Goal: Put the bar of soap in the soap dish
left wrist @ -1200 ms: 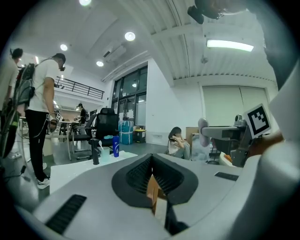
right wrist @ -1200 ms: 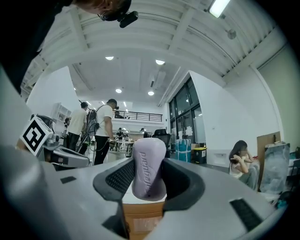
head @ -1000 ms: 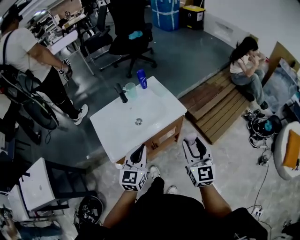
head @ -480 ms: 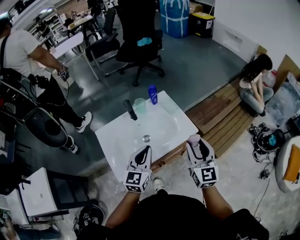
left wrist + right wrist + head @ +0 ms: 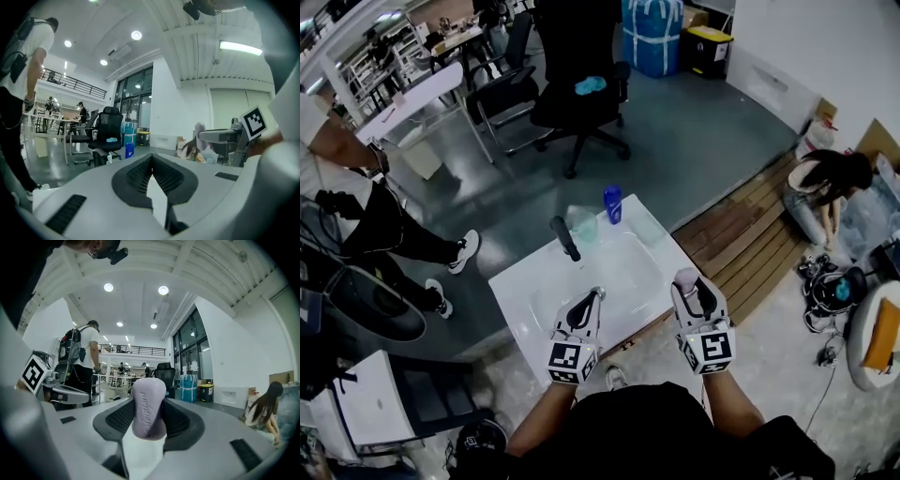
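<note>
White sink surface (image 5: 546, 281) sits dead ahead in the head view, with both tools over its near edge. At the back of it: black faucet (image 5: 565, 238), clear cup (image 5: 579, 223) just beside the faucet, blue bottle (image 5: 613, 203) a bit further right. There's a pale translucent item near the back right corner, and I can't tell what it is. The drain is right at the left tool's tip and partly covered by it.

Around the surface:
- black office chair (image 5: 579, 86) well behind it
- blue wrapped bundle (image 5: 652, 34) and yellow-lidded bin (image 5: 711, 47) against the far wall
- wooden pallet (image 5: 739, 234) to the right, with a person (image 5: 827, 186) crouched on its far end
- another person (image 5: 356, 202) standing off to the left

Nothing stands between the tools and the basin.

Left tool (image 5: 592, 300): jaws closed, ribbed pads meet at the tip, nothing between them.

Right tool (image 5: 687, 287): jaws clamped on the bar of soap (image 5: 148, 409). The soap is a lilac rounded oblong with a matte surface. It stands upright between the pads, and its top end pokes out past the jaw tips. Embossed lettering runs down its face, not legible enough to quote. In the head view the bar sits over the surface's near right edge, off the surface itself and well short of the items at the back.
</note>
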Motion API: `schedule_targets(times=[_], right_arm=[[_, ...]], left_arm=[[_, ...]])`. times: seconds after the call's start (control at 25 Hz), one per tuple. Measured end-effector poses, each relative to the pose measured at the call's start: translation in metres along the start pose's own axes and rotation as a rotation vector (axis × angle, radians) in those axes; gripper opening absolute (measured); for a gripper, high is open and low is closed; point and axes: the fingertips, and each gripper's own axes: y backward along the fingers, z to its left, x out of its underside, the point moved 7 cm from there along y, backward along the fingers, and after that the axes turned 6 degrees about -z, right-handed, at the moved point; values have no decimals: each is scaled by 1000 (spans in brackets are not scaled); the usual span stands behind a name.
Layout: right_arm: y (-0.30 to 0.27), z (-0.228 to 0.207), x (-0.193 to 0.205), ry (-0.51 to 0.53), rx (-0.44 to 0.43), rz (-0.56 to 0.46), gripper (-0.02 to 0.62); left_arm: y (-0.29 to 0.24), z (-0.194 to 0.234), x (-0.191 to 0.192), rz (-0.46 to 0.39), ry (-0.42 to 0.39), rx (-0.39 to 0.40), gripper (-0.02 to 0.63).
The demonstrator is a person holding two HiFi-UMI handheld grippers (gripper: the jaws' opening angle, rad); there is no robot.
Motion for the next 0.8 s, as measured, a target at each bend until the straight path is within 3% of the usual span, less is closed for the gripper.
schedule_targets(times=[0.36,0.8], right_arm=[[-54,-26,20,-19,-62,153,196],[-143,-59,67,6,-231,293,193]], left_arm=[[-20,15,10,30,10,-58,18],[-51,29,18,57,51,-284,18]])
